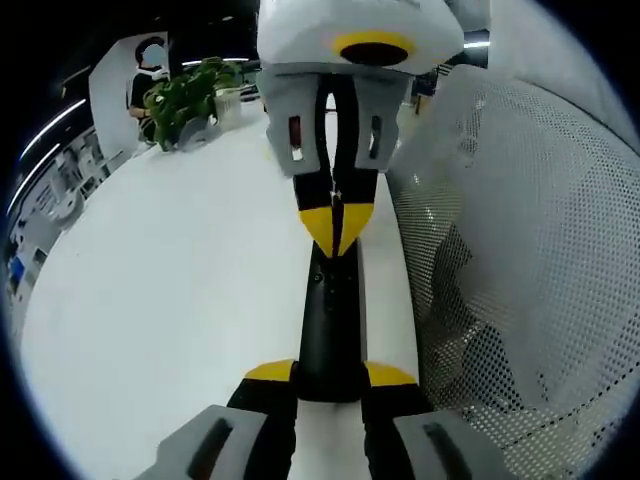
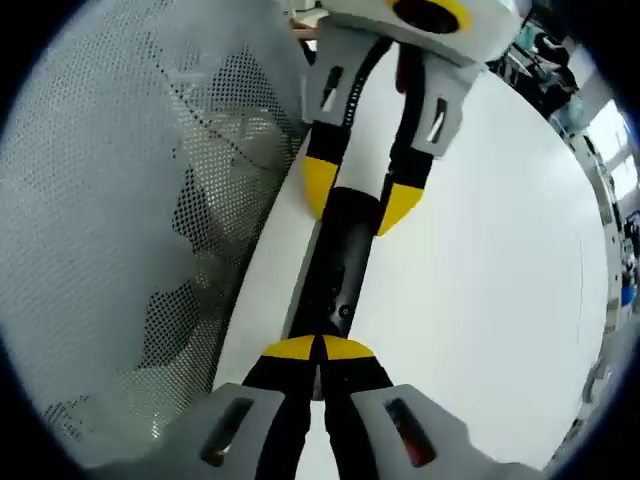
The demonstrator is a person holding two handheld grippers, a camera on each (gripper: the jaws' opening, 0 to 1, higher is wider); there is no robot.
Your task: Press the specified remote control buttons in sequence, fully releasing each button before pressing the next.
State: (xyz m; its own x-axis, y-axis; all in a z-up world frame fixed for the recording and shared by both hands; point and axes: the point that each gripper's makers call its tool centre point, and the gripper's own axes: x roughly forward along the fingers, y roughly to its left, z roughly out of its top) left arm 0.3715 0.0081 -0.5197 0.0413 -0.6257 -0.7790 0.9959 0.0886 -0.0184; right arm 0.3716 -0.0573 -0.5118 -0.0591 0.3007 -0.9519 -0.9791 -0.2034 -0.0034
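Observation:
A long black remote (image 1: 330, 310) lies lengthwise on the white table (image 1: 180, 300). My left gripper (image 1: 330, 375) is shut on its near end, with one yellow tip on each side. My right gripper (image 1: 336, 225) comes in from the top of the left gripper view. Its jaws are shut, and the joined yellow tips rest on the remote's upper face near the far end. In the right gripper view, the right gripper (image 2: 318, 350) has its tips together on the remote (image 2: 335, 260), just above small buttons. The left gripper (image 2: 360, 195) clasps the opposite end.
A white perforated mesh panel (image 1: 520, 250) stands close along one side of the remote, and it appears again as the mesh panel (image 2: 130, 220). A potted green plant (image 1: 185, 100) stands at the table's far end. The table (image 2: 480, 260) spreads wide on the other side.

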